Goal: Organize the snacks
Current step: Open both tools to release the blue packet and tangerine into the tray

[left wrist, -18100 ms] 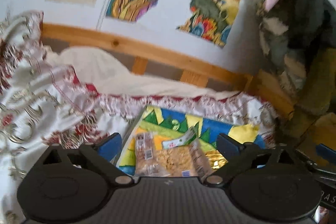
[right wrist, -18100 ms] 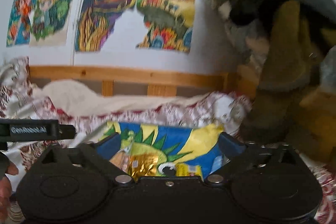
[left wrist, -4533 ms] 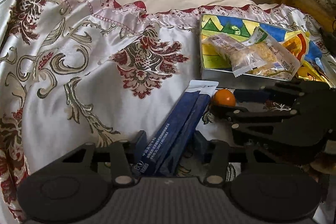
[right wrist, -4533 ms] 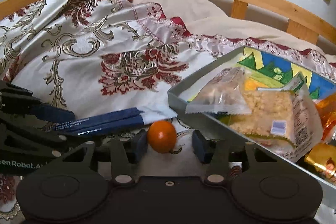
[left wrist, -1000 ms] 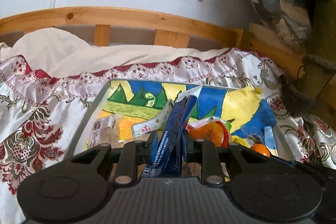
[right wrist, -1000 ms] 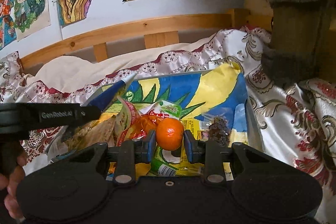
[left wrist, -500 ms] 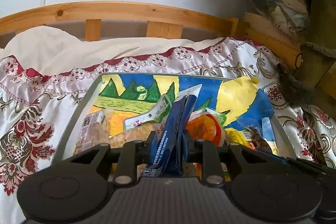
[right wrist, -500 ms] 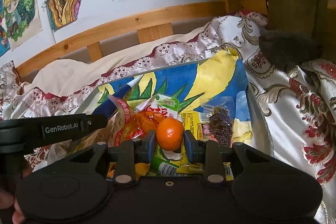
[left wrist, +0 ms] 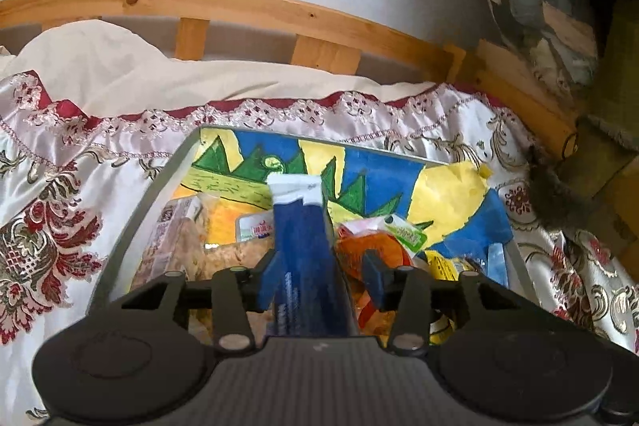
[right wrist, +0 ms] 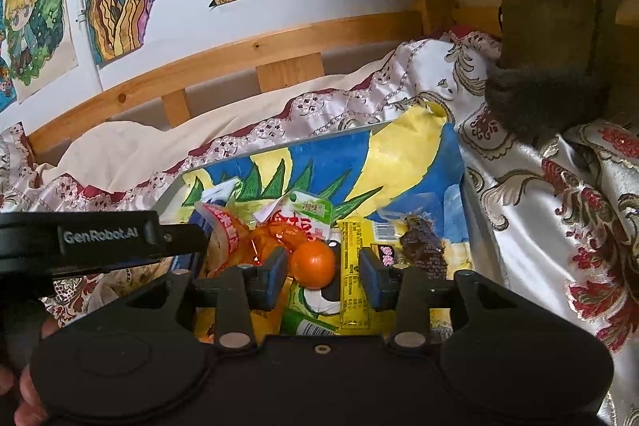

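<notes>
A grey tray [left wrist: 159, 194] lined with a coloured drawing lies on the bedspread, with several snack packets in it. My left gripper [left wrist: 321, 282] hovers over the tray with its jaws opening. A long blue packet [left wrist: 303, 246] lies between them, flat side up, and the right pad stands apart from it. In the right wrist view my right gripper [right wrist: 322, 276] is also opening over the tray [right wrist: 466, 210]. A small orange [right wrist: 312, 263] rests on the packets between its pads, nearer the left pad, with a gap on the right.
The left tool's black housing [right wrist: 100, 238] crosses the tray's left side, with a person's fingers [right wrist: 28, 398] below it. A wooden bed rail [left wrist: 279, 10] and a wall with drawings stand behind. A dark plush shape [right wrist: 551, 26] is at the right. Patterned bedspread [left wrist: 48, 246] surrounds the tray.
Both pairs of jaws have spread apart. The blue packet has turned from on edge to flat between the left pads. The orange has come free of the right pads and sits on the packets.
</notes>
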Tool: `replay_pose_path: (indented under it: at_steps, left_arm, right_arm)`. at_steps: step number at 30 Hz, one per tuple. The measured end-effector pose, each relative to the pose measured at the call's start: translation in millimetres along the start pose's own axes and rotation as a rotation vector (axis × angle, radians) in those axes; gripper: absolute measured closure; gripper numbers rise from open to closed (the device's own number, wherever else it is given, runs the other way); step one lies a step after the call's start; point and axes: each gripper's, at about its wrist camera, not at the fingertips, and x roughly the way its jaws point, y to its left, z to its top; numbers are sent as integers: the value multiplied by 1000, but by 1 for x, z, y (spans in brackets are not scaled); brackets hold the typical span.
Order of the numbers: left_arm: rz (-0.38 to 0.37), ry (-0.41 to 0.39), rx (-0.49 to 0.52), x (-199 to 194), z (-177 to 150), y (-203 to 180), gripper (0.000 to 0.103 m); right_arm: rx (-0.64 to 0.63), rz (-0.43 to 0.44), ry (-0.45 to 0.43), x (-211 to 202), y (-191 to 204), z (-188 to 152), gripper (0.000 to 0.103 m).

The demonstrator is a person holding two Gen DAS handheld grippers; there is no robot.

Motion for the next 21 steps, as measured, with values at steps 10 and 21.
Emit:
replay_pose_path:
  at_steps: [10,21]
  left_arm:
    - [44,-91,-33,-24,5,4,18]
    - [101,-177,-10,-65,8,7,2]
  right_arm:
    - [15,-10,-34,-12,-2,8,36]
    - [25,-18,-109,-44,-2,20,13]
